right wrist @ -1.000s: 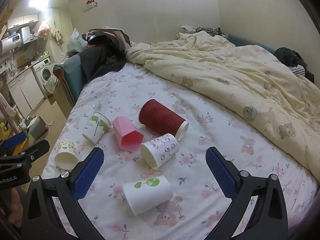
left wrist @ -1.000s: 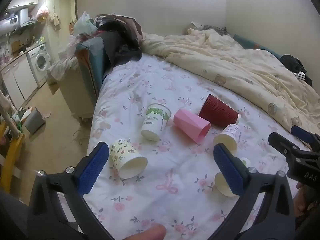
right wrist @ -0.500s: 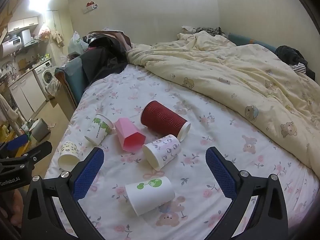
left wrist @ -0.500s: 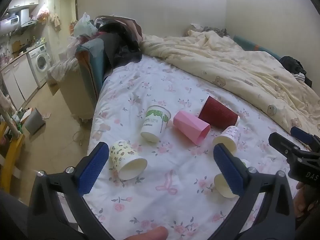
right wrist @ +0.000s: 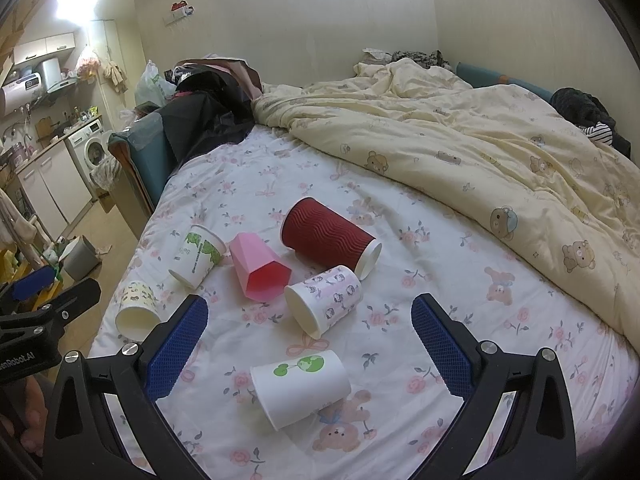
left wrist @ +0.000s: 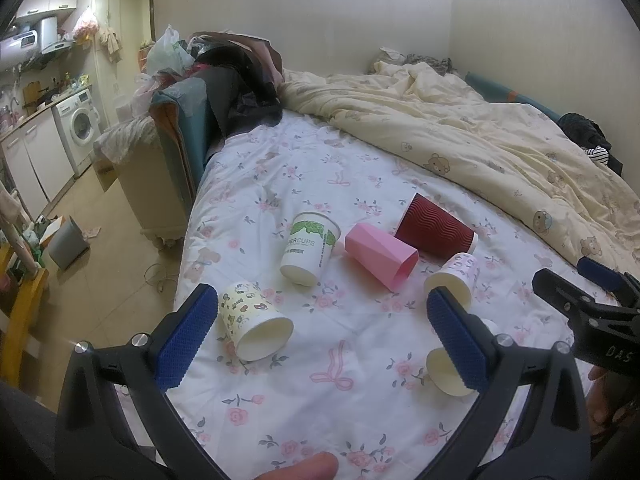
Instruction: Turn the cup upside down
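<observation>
Six cups on their sides on the floral bed sheet (right wrist: 420, 280): cartoon cup (left wrist: 252, 326), green-print cup (left wrist: 310, 250), pink cup (left wrist: 380, 255), red ribbed cup (left wrist: 436, 228), pink-patterned cup (right wrist: 322, 300), leaf-logo cup (right wrist: 300, 388). Left gripper (left wrist: 324, 344) released, hovering near the cartoon cup. Right gripper (right wrist: 308, 346) released above the leaf-logo cup. Cream duvet (right wrist: 480, 140) bunched beyond, well apart.
</observation>
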The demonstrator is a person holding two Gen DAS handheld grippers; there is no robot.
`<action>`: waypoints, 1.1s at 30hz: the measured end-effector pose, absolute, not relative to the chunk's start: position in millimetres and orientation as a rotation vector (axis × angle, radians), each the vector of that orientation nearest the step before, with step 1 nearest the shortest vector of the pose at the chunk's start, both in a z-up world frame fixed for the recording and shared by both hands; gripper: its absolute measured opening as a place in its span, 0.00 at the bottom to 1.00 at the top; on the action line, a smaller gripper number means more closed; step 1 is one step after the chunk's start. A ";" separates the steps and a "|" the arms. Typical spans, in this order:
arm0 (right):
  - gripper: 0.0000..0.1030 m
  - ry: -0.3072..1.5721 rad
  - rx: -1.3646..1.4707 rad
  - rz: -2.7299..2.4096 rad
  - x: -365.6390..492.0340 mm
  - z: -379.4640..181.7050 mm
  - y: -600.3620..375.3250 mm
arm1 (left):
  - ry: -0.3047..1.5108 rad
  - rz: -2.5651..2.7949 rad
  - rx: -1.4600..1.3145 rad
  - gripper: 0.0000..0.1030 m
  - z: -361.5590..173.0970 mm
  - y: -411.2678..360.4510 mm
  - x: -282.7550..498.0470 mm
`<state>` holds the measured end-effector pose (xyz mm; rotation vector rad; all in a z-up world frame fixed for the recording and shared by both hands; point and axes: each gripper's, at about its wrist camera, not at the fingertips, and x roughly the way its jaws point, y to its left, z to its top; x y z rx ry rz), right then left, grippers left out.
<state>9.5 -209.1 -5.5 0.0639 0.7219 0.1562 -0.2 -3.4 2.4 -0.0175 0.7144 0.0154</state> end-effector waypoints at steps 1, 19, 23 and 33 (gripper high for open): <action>1.00 0.723 0.064 0.156 9.5 -6.1 -209.1 | 0.714 0.016 -0.018 1.00 2.3 -3.2 -0.3; 1.00 0.745 0.087 0.163 10.9 -10.7 -211.7 | 0.671 0.002 -0.011 1.00 12.2 -2.4 -3.1; 1.00 0.747 0.091 0.162 11.8 -9.6 -212.1 | 0.672 -0.002 -0.010 1.00 11.4 -2.8 -2.5; 1.00 0.747 0.092 0.164 11.9 -9.1 -212.2 | 0.673 -0.011 -0.013 1.00 9.5 -5.6 -2.4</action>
